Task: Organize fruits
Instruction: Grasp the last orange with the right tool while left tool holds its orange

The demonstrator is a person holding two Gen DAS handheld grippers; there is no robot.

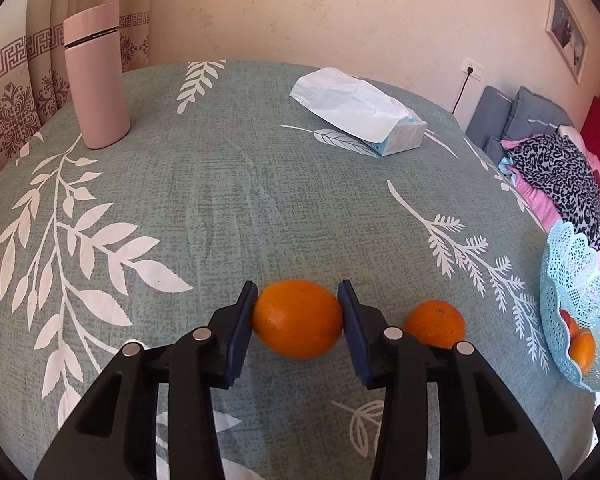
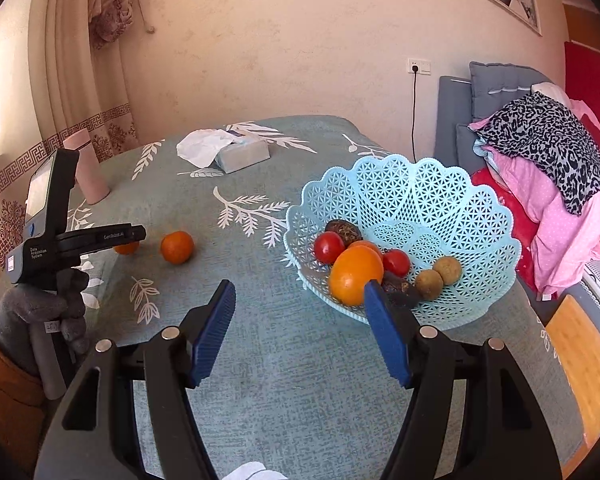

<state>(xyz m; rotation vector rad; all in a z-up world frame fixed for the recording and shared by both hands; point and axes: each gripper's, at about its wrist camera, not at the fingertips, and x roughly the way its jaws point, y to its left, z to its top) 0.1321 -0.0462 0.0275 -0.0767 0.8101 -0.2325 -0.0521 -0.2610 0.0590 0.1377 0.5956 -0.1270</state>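
On the leaf-print green tablecloth (image 1: 220,200), my left gripper (image 1: 298,300) is shut on an orange (image 1: 298,320), a blue pad pressed against each side. A smaller orange (image 1: 434,324) lies on the cloth just to its right. In the right wrist view the left gripper (image 2: 134,236) covers most of its orange (image 2: 127,247), with the smaller orange (image 2: 177,247) beside it. My right gripper (image 2: 300,292) is open and holds nothing, hovering just in front of a light blue lattice basket (image 2: 480,216). The basket holds an orange (image 2: 354,274), two tomatoes (image 2: 329,247), dark fruits and two brownish round ones.
A pink bottle (image 1: 96,80) stands at the far left of the table, and a tissue box (image 1: 364,116) lies at the back. A gloved hand (image 2: 48,304) holds the left gripper. Piled bedding (image 2: 548,168) and cushions lie beyond the table's right edge.
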